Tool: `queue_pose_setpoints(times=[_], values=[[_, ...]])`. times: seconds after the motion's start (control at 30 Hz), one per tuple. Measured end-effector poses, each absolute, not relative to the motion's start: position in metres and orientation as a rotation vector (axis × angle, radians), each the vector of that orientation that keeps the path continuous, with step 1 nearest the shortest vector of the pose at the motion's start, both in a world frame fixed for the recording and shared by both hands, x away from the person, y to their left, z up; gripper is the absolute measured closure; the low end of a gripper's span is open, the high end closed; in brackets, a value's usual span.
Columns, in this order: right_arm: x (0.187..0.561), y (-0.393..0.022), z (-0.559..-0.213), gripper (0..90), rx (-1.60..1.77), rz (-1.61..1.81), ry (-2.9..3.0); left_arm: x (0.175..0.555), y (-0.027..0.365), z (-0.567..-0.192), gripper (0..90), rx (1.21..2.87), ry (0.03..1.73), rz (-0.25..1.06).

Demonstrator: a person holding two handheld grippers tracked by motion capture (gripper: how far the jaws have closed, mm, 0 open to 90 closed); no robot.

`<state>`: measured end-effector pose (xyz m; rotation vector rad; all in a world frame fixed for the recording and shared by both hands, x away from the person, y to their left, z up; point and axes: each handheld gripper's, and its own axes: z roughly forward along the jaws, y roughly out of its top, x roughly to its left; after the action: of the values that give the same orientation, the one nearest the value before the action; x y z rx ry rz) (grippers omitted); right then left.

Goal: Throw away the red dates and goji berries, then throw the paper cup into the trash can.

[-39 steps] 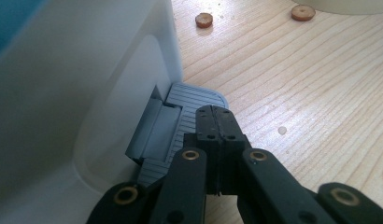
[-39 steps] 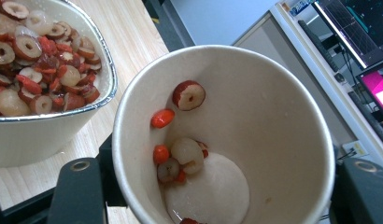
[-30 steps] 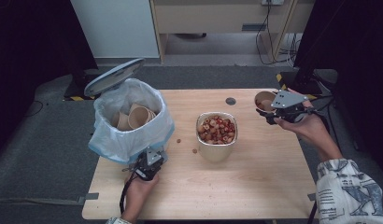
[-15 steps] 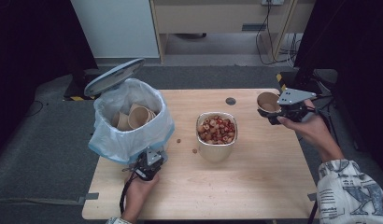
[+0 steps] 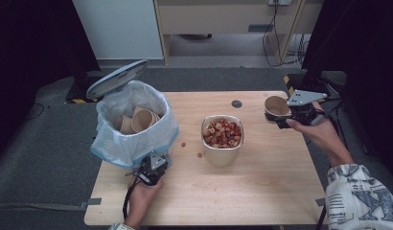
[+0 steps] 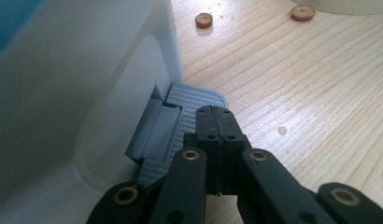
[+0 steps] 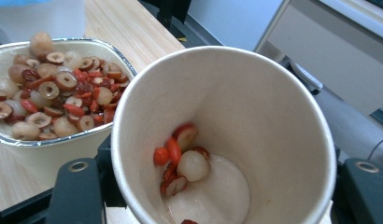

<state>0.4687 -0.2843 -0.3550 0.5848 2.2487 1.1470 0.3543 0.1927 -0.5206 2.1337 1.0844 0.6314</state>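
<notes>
Paper cup [image 5: 276, 106] slightly shifted, clamped in right hand-held gripper [image 5: 284, 118].

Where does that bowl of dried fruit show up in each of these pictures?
High view: the bowl of dried fruit stands mid-table, right of the bin.
Left gripper view: a pale rim at the top right edge may be it; I cannot tell.
Right gripper view: bowl at left, behind the held paper cup.
Shared landmark: the wooden table.
</notes>
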Motion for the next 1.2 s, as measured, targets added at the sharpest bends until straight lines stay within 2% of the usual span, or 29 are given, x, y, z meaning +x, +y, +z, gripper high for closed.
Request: queue_pose_setpoints(times=[1.2], values=[[0.4752,-0.2924,-0.3557,31.4,0.753,1.320,2.305,0.3543,0.1925,-0.5207,89.3,2.135,1.082,0.634]])
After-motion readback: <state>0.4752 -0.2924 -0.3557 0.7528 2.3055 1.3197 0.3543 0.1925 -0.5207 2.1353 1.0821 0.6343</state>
